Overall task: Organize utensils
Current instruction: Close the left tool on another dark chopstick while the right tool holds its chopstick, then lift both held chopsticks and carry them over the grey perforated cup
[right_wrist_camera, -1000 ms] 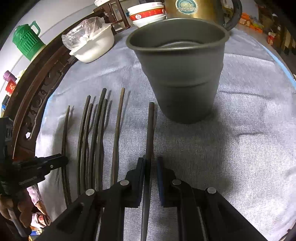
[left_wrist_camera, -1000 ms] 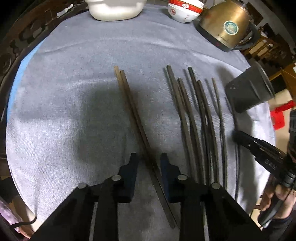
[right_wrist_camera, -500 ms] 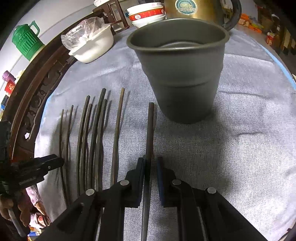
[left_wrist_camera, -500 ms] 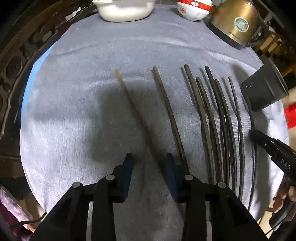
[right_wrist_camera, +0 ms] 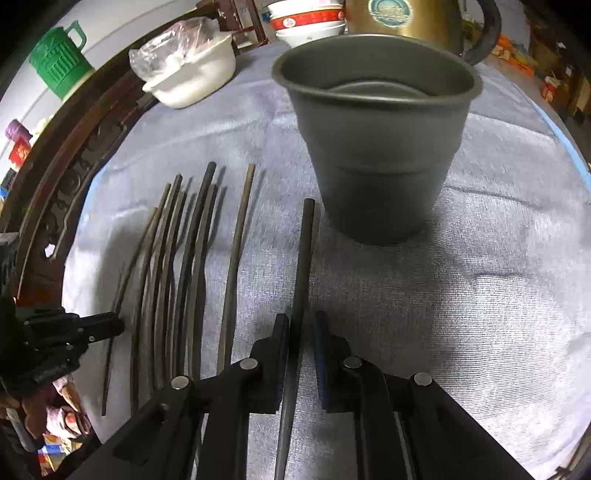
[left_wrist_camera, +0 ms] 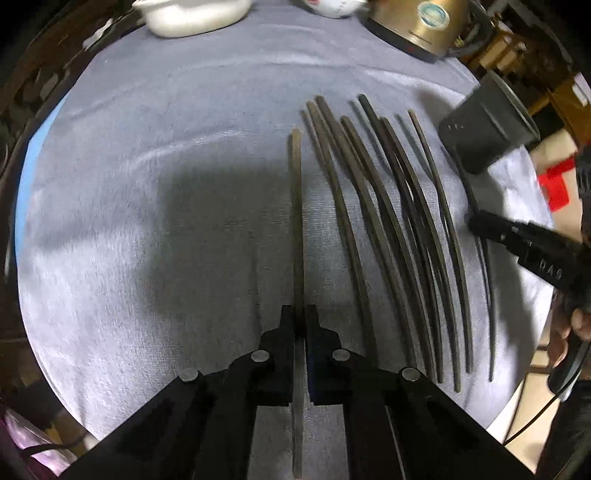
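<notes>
Several dark chopsticks [left_wrist_camera: 388,229] lie side by side on the grey cloth. My left gripper [left_wrist_camera: 300,317] is shut on one brown chopstick [left_wrist_camera: 297,206], just left of the row. My right gripper [right_wrist_camera: 300,325] is closed around one dark chopstick [right_wrist_camera: 304,251], whose tip lies beside the grey cup [right_wrist_camera: 380,147]; a small gap shows by the right finger. The cup also shows in the left wrist view [left_wrist_camera: 484,129], at the right of the row. The right gripper shows there too [left_wrist_camera: 476,225].
A white dish [right_wrist_camera: 192,81], red-and-white bowls [right_wrist_camera: 306,22] and a brass kettle [left_wrist_camera: 417,26] stand at the far edge. A green jug [right_wrist_camera: 59,59] stands beyond the carved wooden table rim [right_wrist_camera: 55,177]. The grey cloth [left_wrist_camera: 147,184] spreads to the left.
My left gripper has closed on one chopstick and moved right, next to the row. The right gripper still holds its chopstick by the cup.
</notes>
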Available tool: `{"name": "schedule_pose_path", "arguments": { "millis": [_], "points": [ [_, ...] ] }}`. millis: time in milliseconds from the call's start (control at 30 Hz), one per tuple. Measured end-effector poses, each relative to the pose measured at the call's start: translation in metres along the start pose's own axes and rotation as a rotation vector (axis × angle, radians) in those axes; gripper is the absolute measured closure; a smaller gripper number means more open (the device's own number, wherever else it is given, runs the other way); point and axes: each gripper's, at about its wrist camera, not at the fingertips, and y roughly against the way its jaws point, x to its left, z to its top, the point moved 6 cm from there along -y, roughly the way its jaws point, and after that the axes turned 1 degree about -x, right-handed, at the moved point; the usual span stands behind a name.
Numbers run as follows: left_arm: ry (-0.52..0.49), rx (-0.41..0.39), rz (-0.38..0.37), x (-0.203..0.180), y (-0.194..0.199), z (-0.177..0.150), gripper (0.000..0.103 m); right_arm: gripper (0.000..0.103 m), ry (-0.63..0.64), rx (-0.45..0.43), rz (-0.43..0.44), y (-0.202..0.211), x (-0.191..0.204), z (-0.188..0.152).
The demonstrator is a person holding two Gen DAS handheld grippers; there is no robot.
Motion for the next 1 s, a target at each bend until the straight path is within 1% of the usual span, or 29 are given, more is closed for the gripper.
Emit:
{"name": "schedule_pose_path", "arguments": {
  "millis": [33, 67, 100, 133, 167, 233, 267, 300, 333, 367, 433, 533, 600, 667, 733, 800, 867, 900, 933, 967, 1000],
  "points": [
    [0.011, -0.010, -0.008, 0.000, 0.001, 0.003, 0.093, 0.088, -0.003, 0.002, -0.001, 0.000, 0.000, 0.001],
    [0.015, -0.005, -0.012, 0.001, 0.001, 0.005, 0.089, 0.085, -0.018, 0.003, 0.010, -0.001, -0.001, 0.002],
    [0.024, 0.003, -0.023, 0.001, 0.002, 0.009, 0.080, 0.084, -0.037, 0.007, 0.026, -0.001, -0.001, 0.002],
    [0.035, -0.002, -0.034, -0.001, 0.003, 0.014, 0.076, 0.084, -0.057, 0.016, 0.039, -0.002, -0.003, 0.004],
    [0.037, -0.014, -0.034, -0.002, 0.003, 0.021, 0.076, 0.084, -0.067, 0.025, 0.048, -0.003, -0.004, 0.005],
    [0.040, -0.005, -0.008, -0.003, -0.002, 0.037, 0.077, 0.084, -0.082, 0.037, 0.057, -0.004, -0.007, 0.008],
    [0.045, -0.014, -0.003, -0.002, -0.001, 0.043, 0.079, 0.084, -0.082, 0.041, 0.055, -0.004, -0.007, 0.008],
    [0.042, -0.010, 0.010, -0.002, -0.001, 0.044, 0.098, 0.084, -0.071, 0.046, 0.046, -0.005, -0.006, 0.008],
    [0.038, 0.001, 0.016, -0.002, -0.004, 0.045, 0.098, 0.085, -0.066, 0.049, 0.040, -0.005, -0.005, 0.008],
    [0.052, -0.003, -0.003, 0.001, -0.004, 0.044, 0.098, 0.087, -0.060, 0.055, 0.034, -0.005, -0.004, 0.008],
    [0.096, 0.001, -0.030, 0.010, 0.001, 0.038, 0.098, 0.095, -0.034, 0.089, 0.032, -0.006, 0.001, 0.004],
    [0.170, 0.013, -0.072, 0.024, 0.003, 0.027, 0.098, 0.094, 0.007, 0.125, 0.017, -0.005, 0.010, -0.006],
    [0.206, 0.026, -0.096, 0.028, 0.003, 0.029, 0.098, 0.093, 0.010, 0.155, 0.004, -0.007, 0.012, -0.005],
    [0.197, 0.053, -0.107, 0.027, -0.001, 0.035, 0.093, 0.093, -0.013, 0.178, 0.001, -0.009, 0.010, 0.001],
    [0.190, 0.081, -0.120, 0.024, -0.002, 0.046, 0.080, 0.093, -0.002, 0.199, -0.021, -0.012, 0.011, 0.009],
    [0.179, 0.087, -0.106, 0.020, -0.003, 0.061, 0.078, 0.093, 0.023, 0.216, -0.047, -0.015, 0.014, 0.014],
    [0.166, 0.090, -0.088, 0.013, -0.009, 0.069, 0.078, 0.093, 0.058, 0.236, -0.072, -0.017, 0.019, 0.020],
    [0.158, 0.095, -0.082, 0.011, -0.010, 0.072, 0.081, 0.093, 0.072, 0.241, -0.078, -0.018, 0.020, 0.022],
    [0.152, 0.100, -0.066, 0.012, -0.011, 0.075, 0.098, 0.093, 0.091, 0.247, -0.085, -0.019, 0.022, 0.023],
    [0.145, 0.105, -0.055, 0.014, -0.015, 0.079, 0.098, 0.093, 0.099, 0.250, -0.090, -0.021, 0.028, 0.026],
    [0.146, 0.102, -0.067, 0.013, -0.021, 0.083, 0.098, 0.094, 0.116, 0.251, -0.095, -0.021, 0.030, 0.027]
  ]
}}
